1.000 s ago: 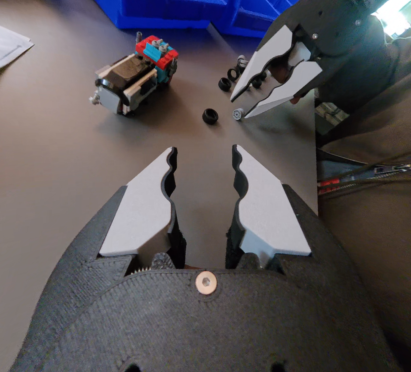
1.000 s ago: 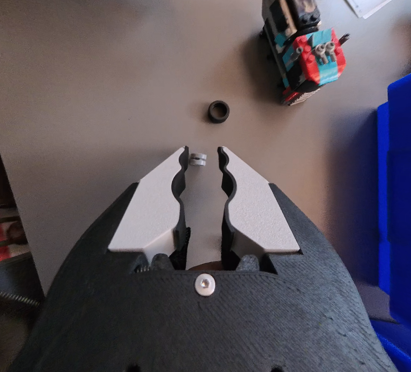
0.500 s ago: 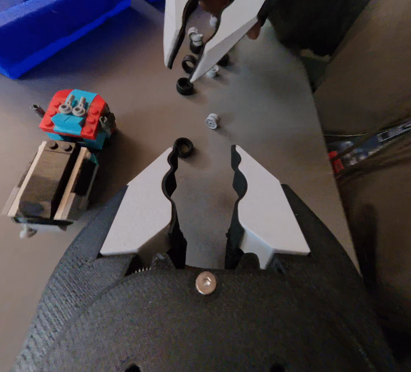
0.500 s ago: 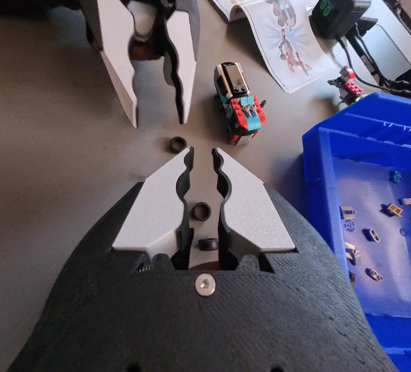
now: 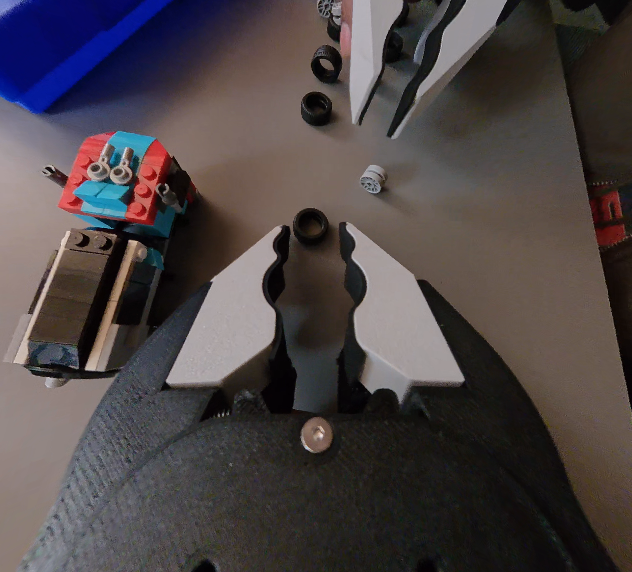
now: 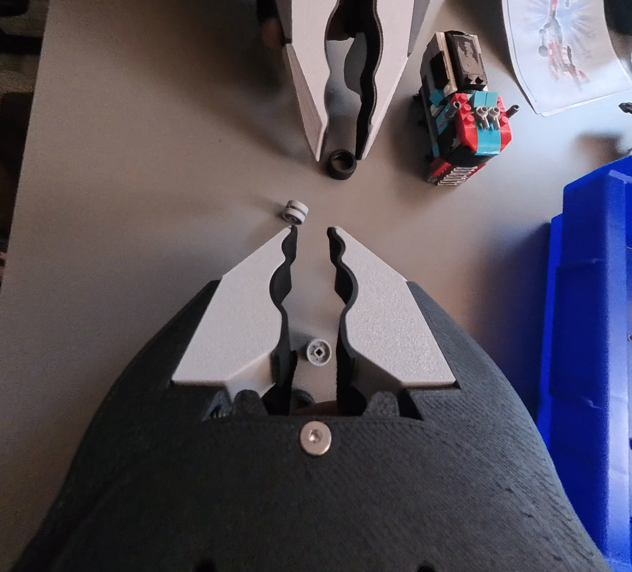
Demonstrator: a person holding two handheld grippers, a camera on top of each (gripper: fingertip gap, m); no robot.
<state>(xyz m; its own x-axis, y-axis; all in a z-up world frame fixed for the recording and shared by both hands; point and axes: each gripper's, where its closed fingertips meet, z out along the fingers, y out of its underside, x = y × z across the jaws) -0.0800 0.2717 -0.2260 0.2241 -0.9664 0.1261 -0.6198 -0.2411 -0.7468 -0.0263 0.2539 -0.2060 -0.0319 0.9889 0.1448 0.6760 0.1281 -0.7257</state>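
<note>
My left gripper is open, low over the grey table. A small black tyre lies on the table between its fingertips, and a gap shows on the right side of the tyre. The right wrist view shows the same tyre at the left gripper's tips. My right gripper is open and empty. A small grey wheel hub lies just beyond its left fingertip. In the left wrist view the right gripper hangs above that hub.
A red, teal and black brick vehicle lies to the left, also seen in the right wrist view. More black tyres and grey hubs lie beyond. Blue bins, an open booklet and the table edge border the area. Tip to tip, the grippers are about 7 cm apart.
My left gripper has slid so the black tyre sits between its tips, and its jaws have narrowed. My right gripper lifted off the grey hub, left it on the table, and has now come back near it.
</note>
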